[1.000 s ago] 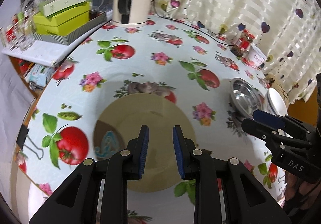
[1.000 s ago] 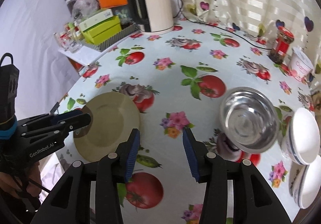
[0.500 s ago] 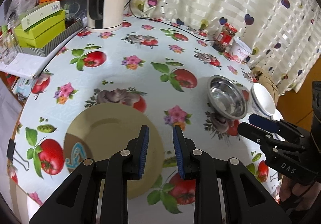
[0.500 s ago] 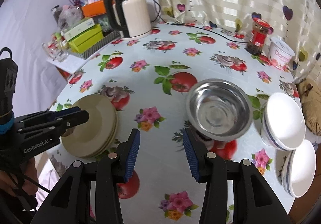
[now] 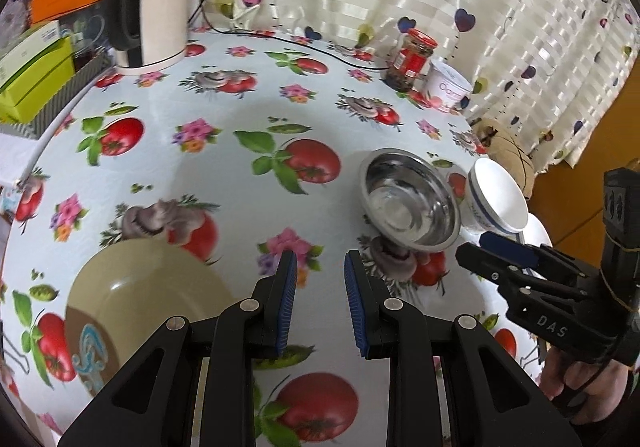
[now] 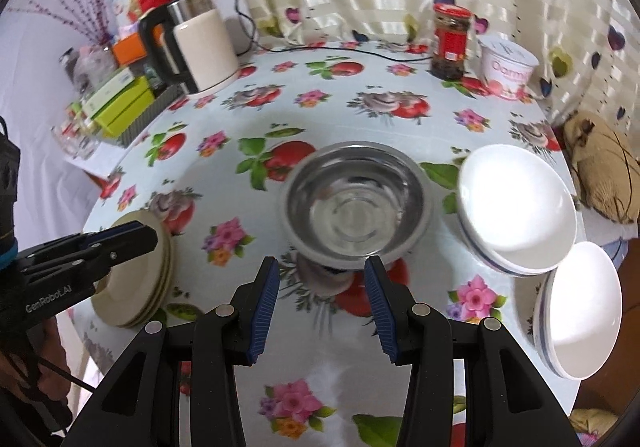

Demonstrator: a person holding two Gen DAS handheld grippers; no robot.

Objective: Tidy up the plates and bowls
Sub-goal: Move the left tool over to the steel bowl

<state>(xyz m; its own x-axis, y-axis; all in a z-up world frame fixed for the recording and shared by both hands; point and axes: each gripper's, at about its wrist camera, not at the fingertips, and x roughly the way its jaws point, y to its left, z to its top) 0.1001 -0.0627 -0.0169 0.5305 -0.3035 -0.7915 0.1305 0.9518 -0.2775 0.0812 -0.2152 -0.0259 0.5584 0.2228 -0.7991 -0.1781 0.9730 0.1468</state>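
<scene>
Showing second white bowl stack point(image 6: 580, 311) only right wrist

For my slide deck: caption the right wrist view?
Open right gripper facing steel bowl, beside white bowls, stacked plates.

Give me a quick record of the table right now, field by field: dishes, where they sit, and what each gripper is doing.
left gripper: open, empty, beside the plates
right gripper: open, empty, facing the steel bowl
steel bowl: upright, mid-table
beige plates: stacked at the table's left edge
white bowls: right of the steel bowl, tilted
kettle: far left
</scene>
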